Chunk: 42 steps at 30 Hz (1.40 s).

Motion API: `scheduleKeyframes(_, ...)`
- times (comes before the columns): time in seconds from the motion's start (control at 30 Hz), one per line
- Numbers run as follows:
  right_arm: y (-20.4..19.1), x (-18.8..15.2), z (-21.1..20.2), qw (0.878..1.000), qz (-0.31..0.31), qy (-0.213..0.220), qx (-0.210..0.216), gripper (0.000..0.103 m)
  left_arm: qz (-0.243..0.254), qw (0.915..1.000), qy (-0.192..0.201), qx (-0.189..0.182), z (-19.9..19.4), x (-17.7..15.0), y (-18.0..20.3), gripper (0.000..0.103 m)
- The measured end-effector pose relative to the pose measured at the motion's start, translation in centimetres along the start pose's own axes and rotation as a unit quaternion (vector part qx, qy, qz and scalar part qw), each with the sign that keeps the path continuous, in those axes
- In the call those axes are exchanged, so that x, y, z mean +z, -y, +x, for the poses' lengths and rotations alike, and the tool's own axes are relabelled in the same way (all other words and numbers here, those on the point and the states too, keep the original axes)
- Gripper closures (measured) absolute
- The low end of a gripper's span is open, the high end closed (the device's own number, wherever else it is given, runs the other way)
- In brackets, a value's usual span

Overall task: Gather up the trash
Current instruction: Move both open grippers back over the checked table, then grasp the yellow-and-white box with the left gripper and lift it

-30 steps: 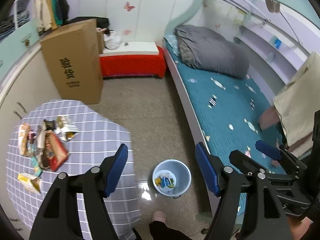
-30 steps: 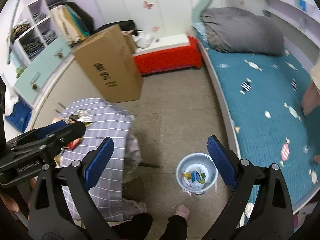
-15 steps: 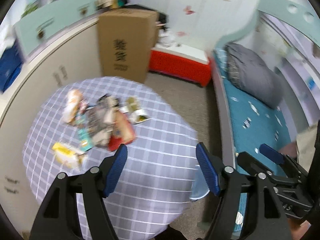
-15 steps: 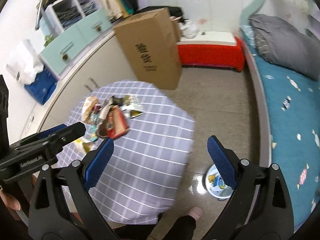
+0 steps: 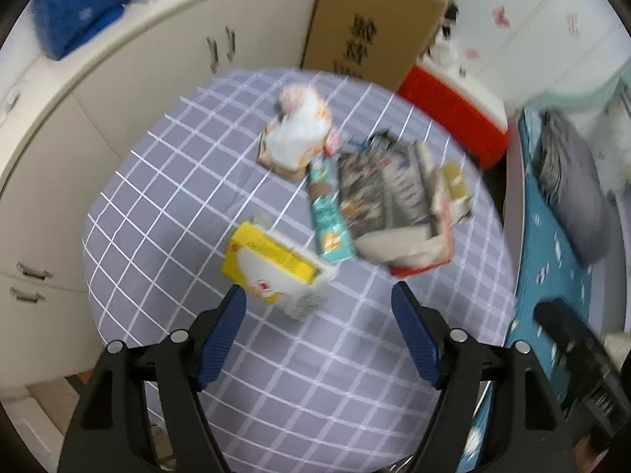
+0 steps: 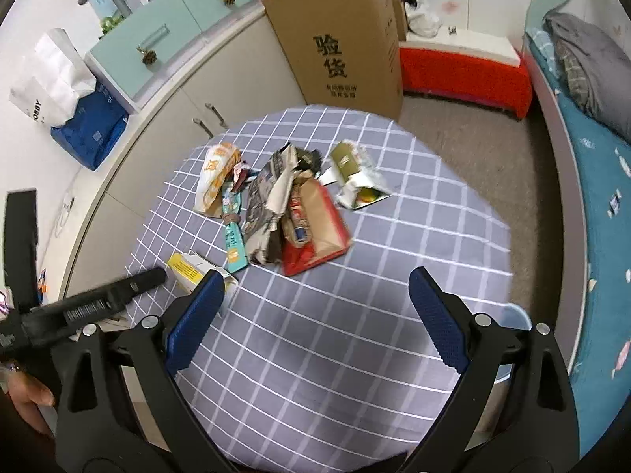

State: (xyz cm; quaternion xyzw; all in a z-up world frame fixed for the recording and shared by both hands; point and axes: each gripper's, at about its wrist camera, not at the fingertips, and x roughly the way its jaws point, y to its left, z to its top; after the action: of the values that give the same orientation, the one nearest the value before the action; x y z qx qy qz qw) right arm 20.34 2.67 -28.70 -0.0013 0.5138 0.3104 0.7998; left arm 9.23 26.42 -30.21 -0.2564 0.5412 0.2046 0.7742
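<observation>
A pile of trash lies on a round table with a grey checked cloth [image 6: 355,315]. It holds a yellow and white carton [image 5: 272,268], a teal wrapper [image 5: 329,216], crumpled printed paper [image 5: 378,193], a red and brown bag [image 6: 315,228], an orange and white bag [image 6: 215,177] and a green carton [image 6: 353,173]. My left gripper [image 5: 319,339] is open and empty, just in front of the yellow carton. My right gripper [image 6: 315,315] is open and empty over the table's near half. The blue bucket [image 6: 514,315] peeks from behind the right finger.
A tall cardboard box [image 6: 339,35] stands behind the table beside a red bench [image 6: 461,71]. Beige cabinets [image 6: 157,126] curve along the left. A bed with a teal sheet [image 6: 599,205] runs along the right. The left gripper's body [image 6: 98,303] shows at left.
Both grippers have swung from the floor bucket to over the table. The left one has come close above the yellow carton. Both stay open and empty.
</observation>
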Motion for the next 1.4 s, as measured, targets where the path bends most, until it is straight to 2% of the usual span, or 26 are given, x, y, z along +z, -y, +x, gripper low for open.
scheduleKeyframes(0.2,-1.6,0.1,3.2,1.000,0.016,-0.022,-0.007,0.011,0.052,0.9973,-0.050,0.013,4.5,0.0,-1.0,0.027)
scheduleKeyframes(0.3,-1.8,0.3,4.1,0.999,0.024,-0.027,-0.015,0.011,0.072,0.9947,-0.064,0.036,6.4,0.1,-0.9,0.027)
scheduleKeyframes(0.33,-1.8,0.4,4.3,0.999,0.027,-0.029,-0.017,0.011,0.078,0.9937,-0.069,0.042,7.2,0.3,-1.0,0.023)
scheduleKeyframes(0.37,-1.8,0.5,4.5,0.999,0.029,-0.029,-0.018,0.011,0.080,0.9934,-0.071,0.042,7.5,0.4,-1.0,0.019)
scheduleKeyframes(0.57,-2.1,1.2,5.4,0.999,0.036,-0.029,-0.026,0.011,0.122,0.9899,-0.052,0.048,8.1,1.1,-0.3,0.018)
scheduleKeyframes(0.67,-2.3,1.7,5.7,0.999,0.036,-0.030,-0.028,0.011,0.131,0.9888,-0.059,0.041,8.1,1.1,-0.1,0.018)
scheduleKeyframes(0.77,-2.8,2.2,5.8,0.999,0.026,-0.027,-0.034,0.010,0.118,0.9916,-0.050,0.021,7.2,1.6,-0.4,0.018)
scheduleKeyframes(0.83,-3.3,2.5,5.9,0.999,0.019,-0.026,-0.033,0.010,0.091,0.9947,-0.047,0.007,6.6,2.4,-1.8,0.018)
scheduleKeyframes(1.0,-4.2,2.3,6.9,0.999,0.020,-0.039,-0.026,0.011,0.046,0.9966,-0.068,-0.002,7.1,3.2,-4.9,0.018)
scheduleKeyframes(1.03,-4.4,2.2,7.0,0.999,0.019,-0.038,-0.026,0.011,0.029,0.9968,-0.073,-0.014,7.1,3.3,-5.5,0.018)
scheduleKeyframes(1.17,-4.7,2.1,7.3,0.999,0.014,-0.043,-0.025,0.011,-0.067,0.9922,-0.081,-0.066,6.6,3.5,-7.9,0.018)
scheduleKeyframes(1.33,-4.6,2.0,7.5,0.998,0.013,-0.046,-0.027,0.011,-0.126,0.9855,-0.087,-0.073,7.2,4.2,-8.1,0.018)
scheduleKeyframes(1.4,-4.6,1.9,7.7,0.998,0.013,-0.049,-0.030,0.010,-0.130,0.9848,-0.094,-0.067,7.6,4.1,-7.9,0.018)
